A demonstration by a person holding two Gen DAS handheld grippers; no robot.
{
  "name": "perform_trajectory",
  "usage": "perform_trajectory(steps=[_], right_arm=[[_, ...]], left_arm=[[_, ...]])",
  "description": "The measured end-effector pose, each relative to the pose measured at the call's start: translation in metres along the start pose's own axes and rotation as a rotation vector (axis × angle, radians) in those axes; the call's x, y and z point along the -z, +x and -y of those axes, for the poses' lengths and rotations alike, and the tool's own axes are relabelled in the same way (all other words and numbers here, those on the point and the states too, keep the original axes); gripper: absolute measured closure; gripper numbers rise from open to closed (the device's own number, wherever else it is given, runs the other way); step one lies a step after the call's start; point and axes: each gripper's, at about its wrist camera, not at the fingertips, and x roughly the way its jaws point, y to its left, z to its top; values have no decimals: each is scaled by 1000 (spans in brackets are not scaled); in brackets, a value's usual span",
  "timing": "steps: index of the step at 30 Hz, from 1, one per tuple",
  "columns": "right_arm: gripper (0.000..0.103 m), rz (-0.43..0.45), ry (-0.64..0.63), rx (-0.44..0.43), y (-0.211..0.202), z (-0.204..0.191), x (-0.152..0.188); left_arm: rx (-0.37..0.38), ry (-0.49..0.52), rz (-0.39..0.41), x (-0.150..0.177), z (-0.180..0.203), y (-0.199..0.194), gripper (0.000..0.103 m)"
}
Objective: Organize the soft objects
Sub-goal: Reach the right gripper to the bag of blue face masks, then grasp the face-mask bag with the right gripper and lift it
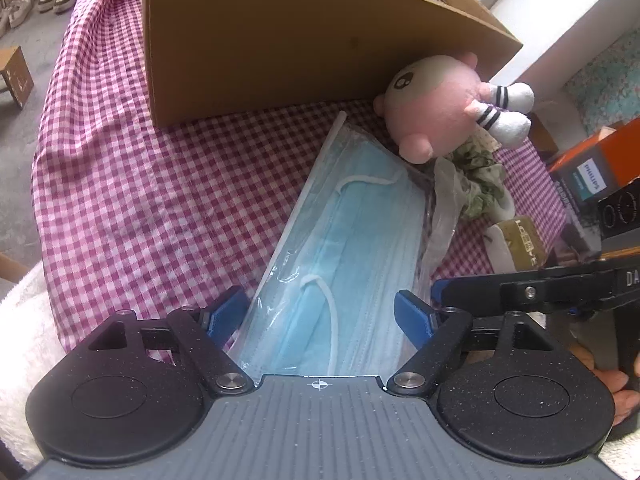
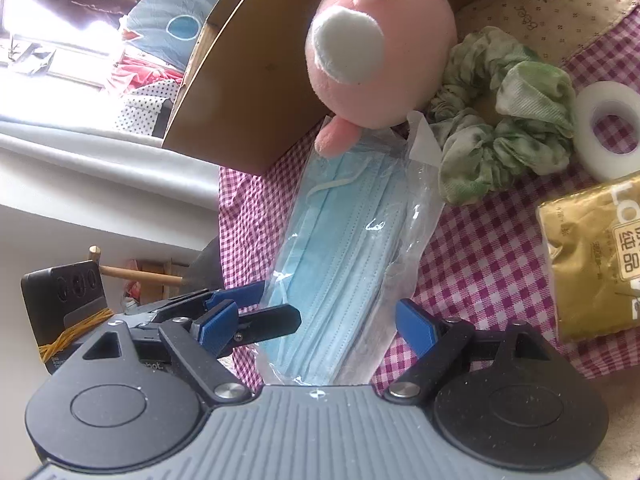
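Note:
A clear pack of blue face masks (image 1: 352, 240) (image 2: 344, 256) lies flat on the pink gingham cloth (image 1: 140, 184). My left gripper (image 1: 320, 314) is open and straddles the pack's near end, its pads just off the plastic. My right gripper (image 2: 316, 320) is open too, around the same end from the other side, with checked cloth showing beside its right pad. A pink plush doll (image 1: 436, 108) (image 2: 380, 48) leans on the cardboard box (image 1: 280, 48) (image 2: 256, 92) at the pack's far end. Beside the doll sits a green scrunchie (image 1: 480, 176) (image 2: 500, 132).
A gold tissue pack (image 2: 600, 264) and a white tape roll (image 2: 608, 128) lie right of the masks. Orange and black product boxes (image 1: 600, 164) stand at the far right. The cloth's edge drops off on the left, where shoes and a small stool stand on the floor.

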Motion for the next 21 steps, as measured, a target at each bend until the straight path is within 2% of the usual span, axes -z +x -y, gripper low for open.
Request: perform_trajectory(steps=[6, 9, 12, 14, 21], right_arm=[[23, -15, -76, -21, 11, -20, -5], [31, 4, -142, 16, 16, -31, -7], [39, 15, -176, 70, 19, -35, -7], [43, 19, -188, 96, 19, -35, -4], [53, 40, -235, 180, 19, -39, 5]], left_arm=[[48, -93, 10, 24, -12, -14, 26], [75, -147, 26, 34, -17, -17, 31], [54, -170, 61, 38, -20, -18, 40], [37, -166, 76, 41, -23, -21, 41], [1, -145, 96, 36, -20, -15, 57]])
